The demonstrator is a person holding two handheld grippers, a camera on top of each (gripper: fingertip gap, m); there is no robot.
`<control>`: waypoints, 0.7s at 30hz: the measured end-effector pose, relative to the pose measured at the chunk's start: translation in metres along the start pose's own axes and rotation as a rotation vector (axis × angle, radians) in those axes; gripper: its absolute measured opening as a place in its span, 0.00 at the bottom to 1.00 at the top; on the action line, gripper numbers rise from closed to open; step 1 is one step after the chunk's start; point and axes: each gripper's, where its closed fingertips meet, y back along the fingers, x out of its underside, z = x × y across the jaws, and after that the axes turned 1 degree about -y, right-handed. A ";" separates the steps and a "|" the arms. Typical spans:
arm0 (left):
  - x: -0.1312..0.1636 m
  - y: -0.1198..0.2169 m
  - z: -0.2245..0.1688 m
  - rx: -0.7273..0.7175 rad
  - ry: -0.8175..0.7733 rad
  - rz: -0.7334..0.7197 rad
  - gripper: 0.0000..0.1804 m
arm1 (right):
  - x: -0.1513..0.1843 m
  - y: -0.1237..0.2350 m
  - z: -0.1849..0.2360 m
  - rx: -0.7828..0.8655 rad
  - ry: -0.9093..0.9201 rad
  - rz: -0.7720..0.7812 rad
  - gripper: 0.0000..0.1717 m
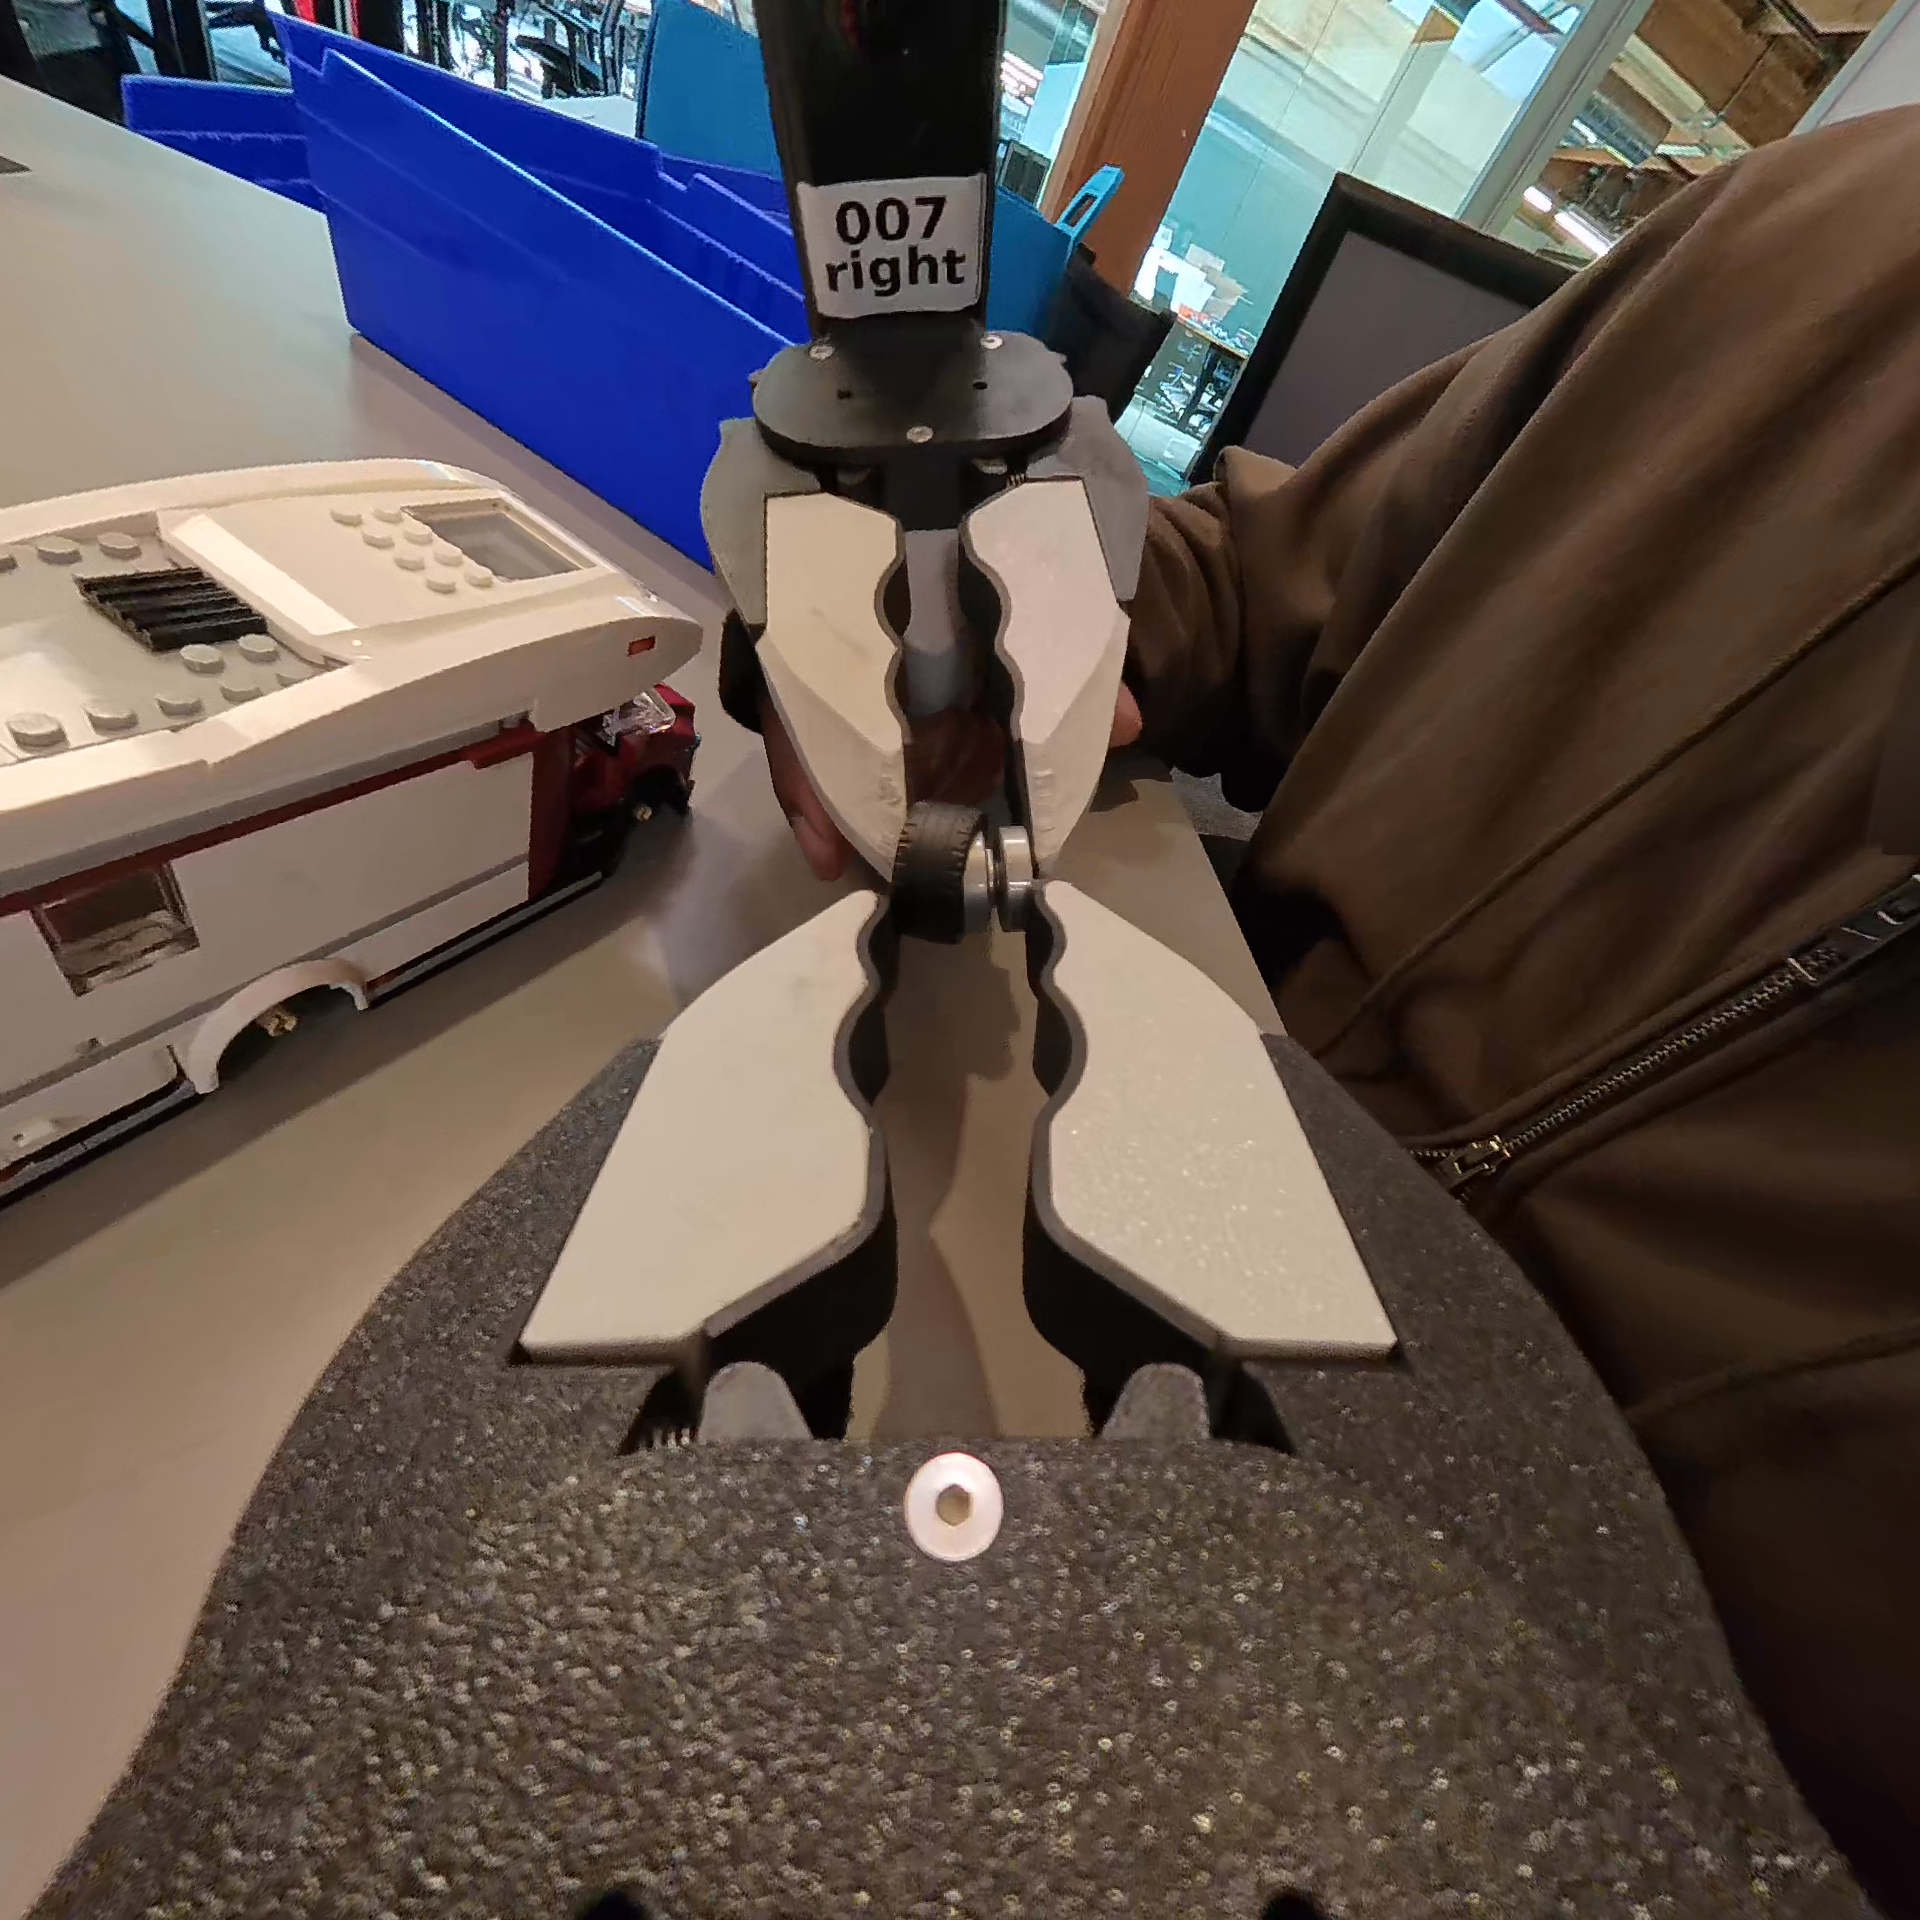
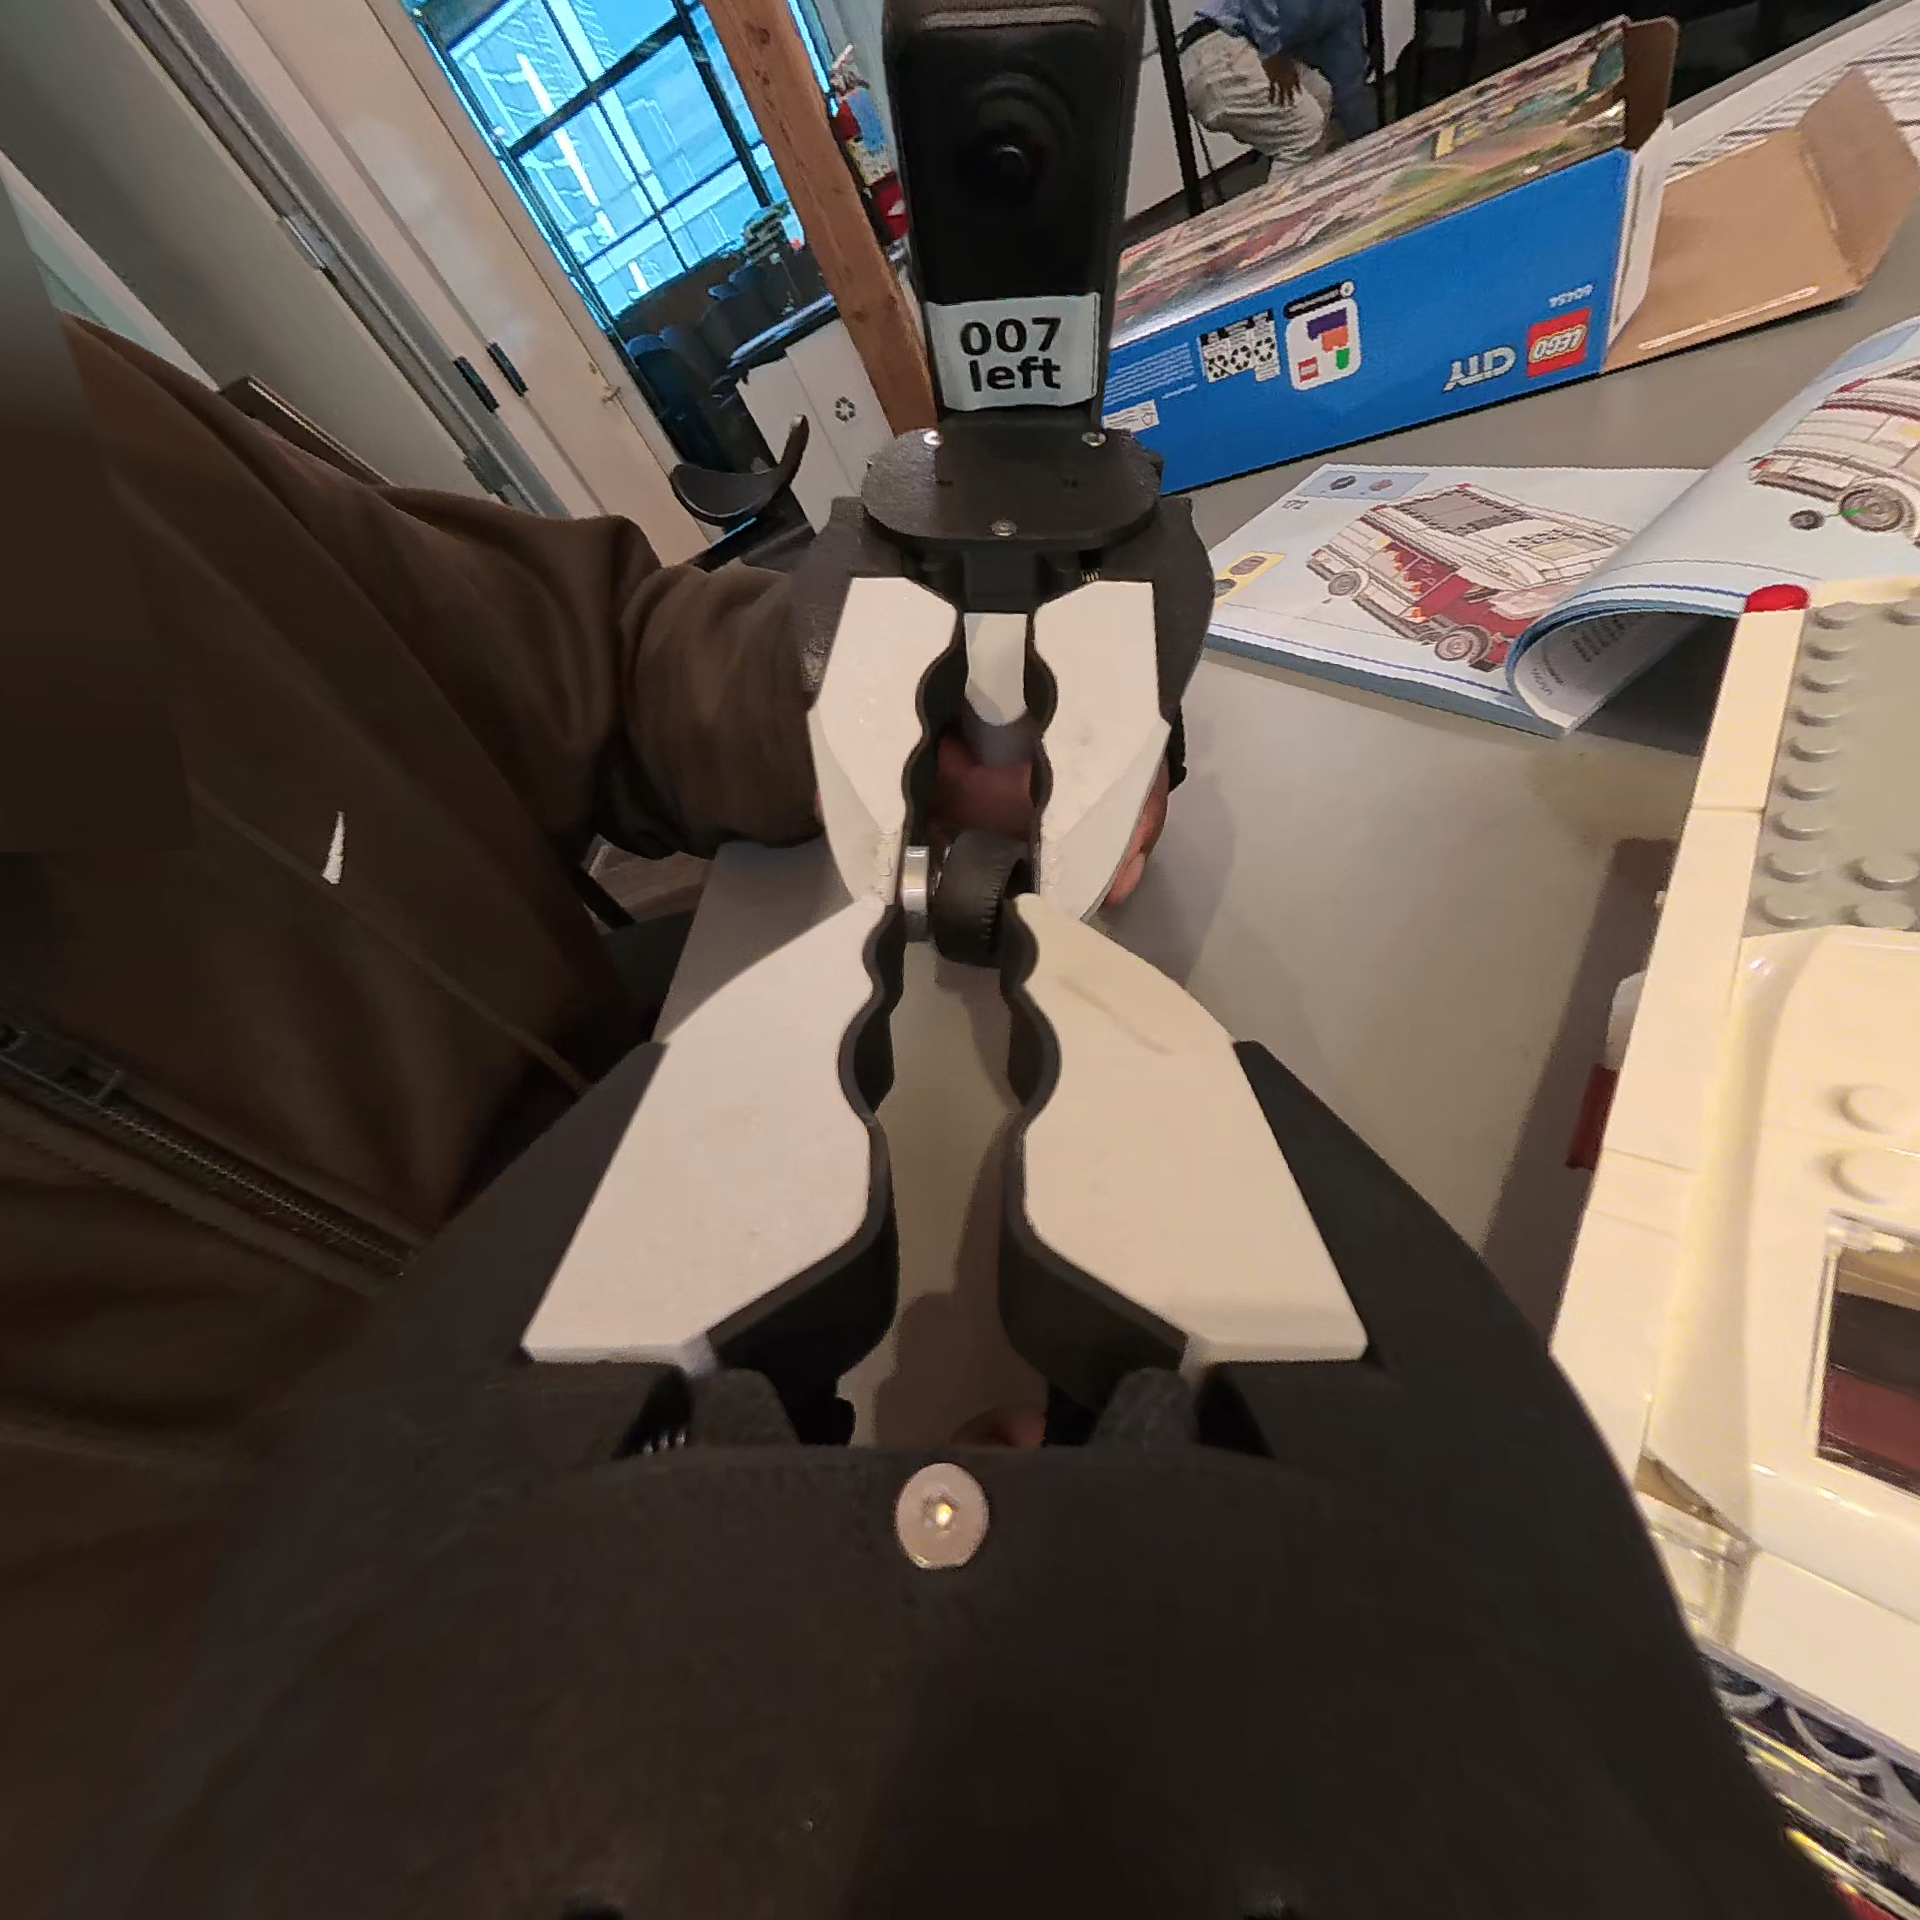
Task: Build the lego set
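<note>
A small toy wheel, a black tyre [image 1: 940, 878] with a grey hub [image 1: 1013, 873], hangs in the air above the table's near edge. My two grippers meet tip to tip around it. In the left wrist view my left gripper [image 1: 958, 902] has one fingertip against the tyre and the other against the hub. My right gripper [image 1: 966, 831] faces it from beyond and touches the same wheel from above. In the right wrist view the tyre [image 2: 977, 899] and hub [image 2: 916, 891] sit between my right gripper's [image 2: 954, 914] fingertips, with the left gripper [image 2: 961, 862] opposite.
A white and dark red brick-built camper [image 1: 260, 779] stands on the grey table [image 1: 312, 1247], also close at the right [image 2: 1818, 1039]. Blue bins [image 1: 520, 260] stand behind. An open instruction booklet [image 2: 1455, 582] and a blue box [image 2: 1351, 312] lie farther back. A person's brown jacket [image 1: 1558, 727] fills one side. My left and right fingertips are right by each other.
</note>
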 end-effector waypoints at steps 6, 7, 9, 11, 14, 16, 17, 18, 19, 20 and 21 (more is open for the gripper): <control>0.005 -0.001 0.004 -0.044 -0.021 0.043 0.13 | 0.003 -0.001 -0.007 0.058 0.016 0.023 0.14; 0.006 -0.001 0.004 -0.043 -0.023 0.049 0.13 | 0.004 -0.001 -0.007 0.057 0.015 0.025 0.14; 0.007 -0.002 0.004 -0.046 -0.024 0.056 0.13 | 0.005 -0.002 -0.007 0.055 0.016 0.034 0.14; 0.009 -0.002 0.005 -0.050 -0.020 0.063 0.13 | 0.007 -0.002 -0.007 0.058 0.023 0.041 0.13; 0.009 -0.001 0.007 -0.071 -0.031 0.068 0.13 | 0.007 -0.002 -0.008 0.070 0.038 0.041 0.11; 0.005 0.000 0.010 -0.093 -0.033 0.051 0.13 | 0.004 -0.001 -0.010 0.082 0.033 0.027 0.10; 0.002 0.000 0.012 -0.104 -0.028 0.030 0.13 | 0.002 0.000 -0.011 0.088 0.033 0.009 0.10; -0.001 0.001 0.012 -0.104 -0.021 0.006 0.14 | -0.001 0.001 -0.011 0.091 0.033 -0.012 0.09; -0.005 0.001 0.012 -0.105 -0.009 -0.021 0.14 | -0.005 0.003 -0.011 0.091 0.032 -0.034 0.09; -0.007 0.002 0.012 -0.102 0.005 -0.044 0.14 | -0.008 0.004 -0.011 0.089 0.033 -0.054 0.09; -0.009 0.002 0.012 -0.096 0.018 -0.062 0.14 | -0.010 0.005 -0.011 0.089 0.033 -0.073 0.09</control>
